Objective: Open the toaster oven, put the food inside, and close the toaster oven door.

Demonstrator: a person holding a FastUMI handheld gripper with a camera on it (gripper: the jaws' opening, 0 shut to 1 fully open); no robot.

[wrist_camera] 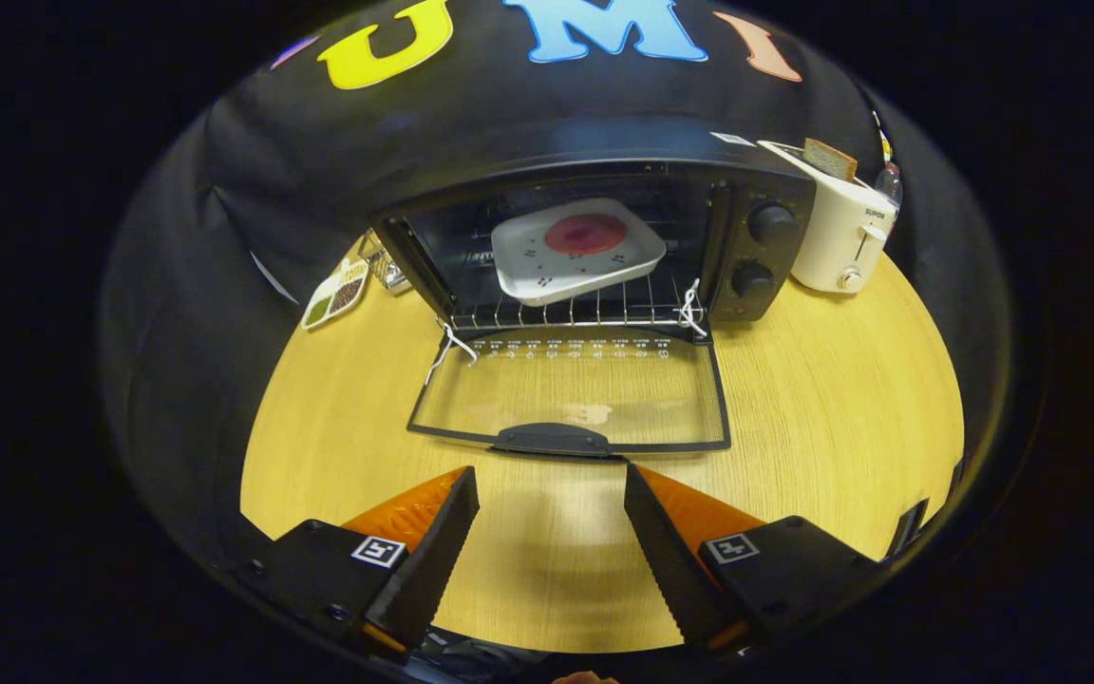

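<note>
A black toaster oven [604, 180] stands at the back of the wooden table with its glass door [571, 394] folded down flat toward me. The door's black handle [552, 439] lies just ahead of my fingertips. Inside, on the wire rack [571, 312], rests a white square plate [577, 252] carrying a round reddish piece of food [586, 234]. My gripper [552, 484] is open, low over the table, with only bare tabletop between its fingers.
A white toaster [837, 233] with a bread slice [830, 158] in its slot stands right of the oven. Left of the oven lie a small tray of sample swatches [336, 294] and a small wire basket [382, 264]. The wooden table [841, 399] extends to either side.
</note>
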